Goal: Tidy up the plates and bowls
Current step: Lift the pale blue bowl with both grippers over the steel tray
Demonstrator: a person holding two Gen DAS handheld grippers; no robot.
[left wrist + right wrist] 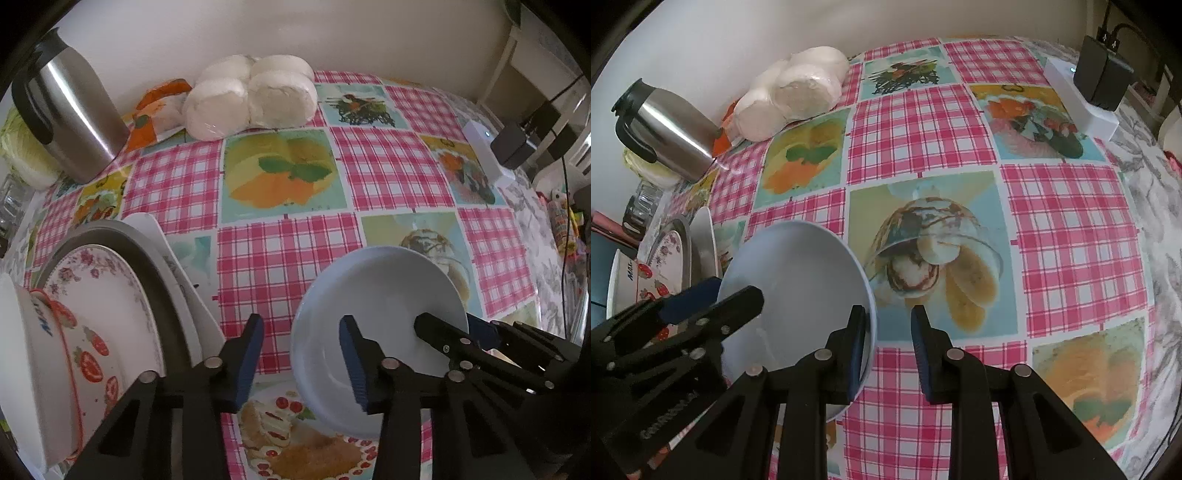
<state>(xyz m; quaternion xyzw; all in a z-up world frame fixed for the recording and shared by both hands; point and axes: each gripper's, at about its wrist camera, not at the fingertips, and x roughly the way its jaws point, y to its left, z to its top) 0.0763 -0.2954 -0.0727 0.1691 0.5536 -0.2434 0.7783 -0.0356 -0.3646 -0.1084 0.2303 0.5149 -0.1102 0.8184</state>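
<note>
Bowl [380, 302], plain white, sits tilted over the near part of the checked tablecloth [288, 258], between the two tools. Left gripper [303, 363] has its blue-padded fingers [251, 365] spread apart; its right finger lies inside the bowl, left finger over bare cloth, nothing clamped. Right gripper [888, 354] also has its fingers parted, the left one just at the bowl's near rim, the right one over the cloth; whether that left pad touches the rim I cannot tell. From the right wrist view the left gripper's finger reaches into the bowl [798, 280] from the left. To the left of the bowl stands a crowded group of dishes: a floral plate [107, 291] on edge inside a grey rim, a strawberry-print bowl [55, 365] nearest, a white plate [162, 240] leaning just beside them on the right. Far left, a steel jug [70, 110] with black handle. Far centre against the wall, a wrapped pack of white rolls [251, 96], an orange packet [159, 107] beside it. Far right, a white box [1078, 99] with a black adapter [1102, 77] touching it.
</note>
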